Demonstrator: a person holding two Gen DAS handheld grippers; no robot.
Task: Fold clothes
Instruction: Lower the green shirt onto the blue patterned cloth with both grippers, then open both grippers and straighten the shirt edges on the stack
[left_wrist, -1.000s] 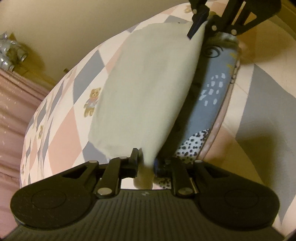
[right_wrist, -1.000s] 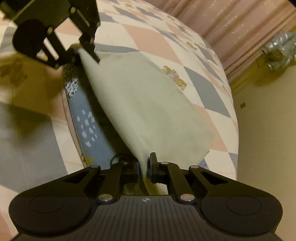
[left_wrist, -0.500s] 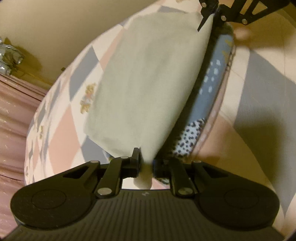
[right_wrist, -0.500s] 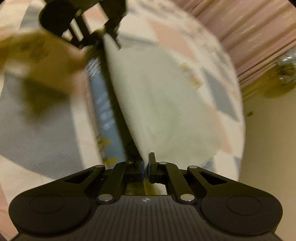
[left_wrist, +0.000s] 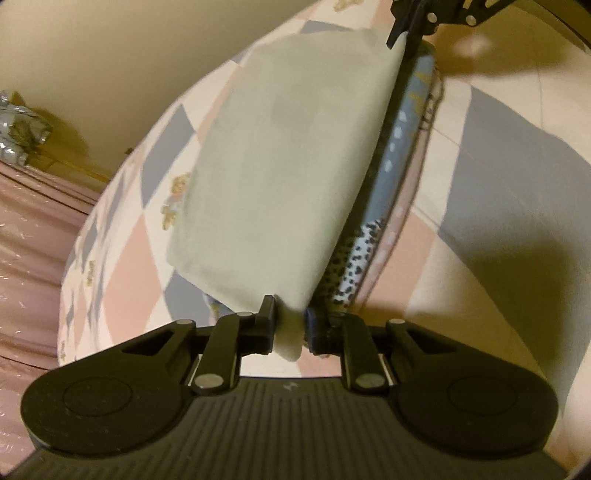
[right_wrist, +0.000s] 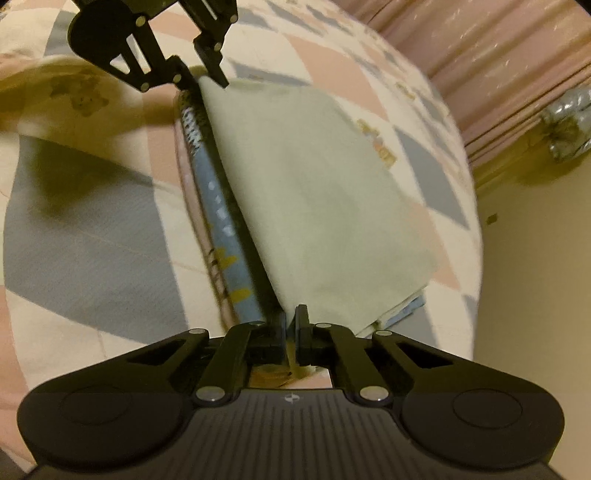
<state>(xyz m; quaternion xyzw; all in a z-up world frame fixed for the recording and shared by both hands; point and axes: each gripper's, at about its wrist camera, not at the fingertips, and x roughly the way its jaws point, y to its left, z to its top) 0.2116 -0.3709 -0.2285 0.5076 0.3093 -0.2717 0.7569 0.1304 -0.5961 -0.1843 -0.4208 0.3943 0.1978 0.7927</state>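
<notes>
I have the left gripper (left_wrist: 290, 325) and right gripper (right_wrist: 290, 326) each clamped on one end of the garment's (left_wrist: 280, 166) raised edge above the quilt (left_wrist: 498, 206); I judge a fold-over in hand. The held edge, its long axis, runs bottom centre to upper right; next, lower both ends level.

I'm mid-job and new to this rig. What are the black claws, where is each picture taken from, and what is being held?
The black claws are two hand-held grippers, each carrying a fisheye camera that looks along its fingers. The left wrist view shows the left gripper at the bottom and the other gripper at the top; the right wrist view shows the right gripper likewise. Both are clamped on one edge of a pale garment, lifted over its blue patterned side. It lies on a bedspread with pink and grey diamonds.
</notes>
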